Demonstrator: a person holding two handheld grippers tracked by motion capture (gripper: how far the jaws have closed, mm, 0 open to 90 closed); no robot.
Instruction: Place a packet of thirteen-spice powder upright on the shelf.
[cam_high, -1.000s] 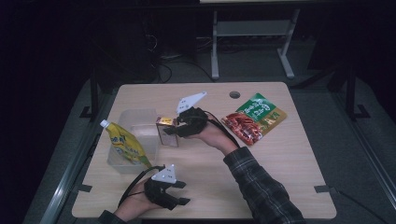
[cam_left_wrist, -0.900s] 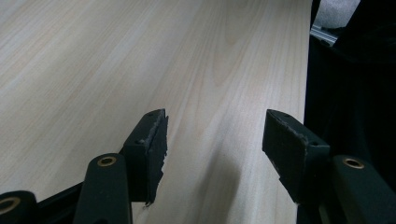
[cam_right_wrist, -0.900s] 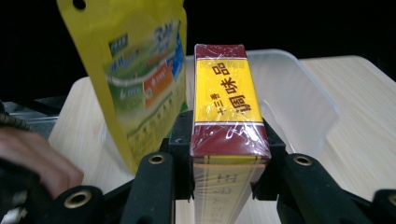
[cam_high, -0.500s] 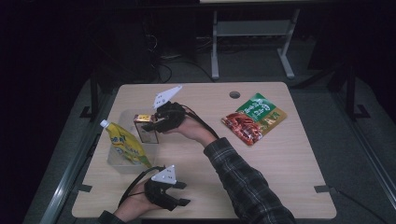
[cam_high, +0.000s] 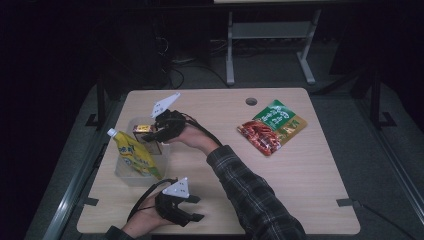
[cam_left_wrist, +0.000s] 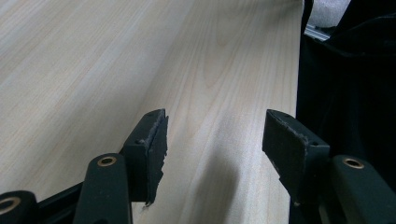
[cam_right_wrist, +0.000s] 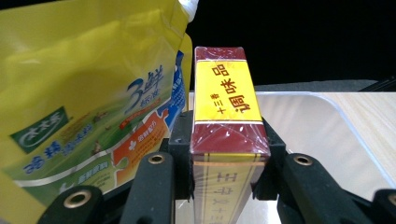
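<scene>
My right gripper (cam_high: 150, 132) is shut on a small maroon and yellow seasoning box (cam_high: 142, 129), held over the clear plastic bin (cam_high: 125, 175) at the table's left. In the right gripper view the box (cam_right_wrist: 227, 112) sits clamped between both jaws, with the bin's rim (cam_right_wrist: 345, 121) behind it. A yellow spouted pouch (cam_high: 134, 156) stands tilted in the bin, and it shows close beside the box as the pouch (cam_right_wrist: 84, 107) in the right gripper view. My left gripper (cam_high: 196, 208) rests near the front edge of the table, open, with bare wood between its fingers (cam_left_wrist: 154, 140).
A red and green snack bag (cam_high: 271, 127) lies flat at the right of the wooden table (cam_high: 300, 190). A round cable hole (cam_high: 251, 101) sits near the far edge. Beyond the table stands a metal frame on a dark floor.
My right gripper has carried the box leftward from mid-table to above the bin, next to the pouch. The left gripper has stayed put.
</scene>
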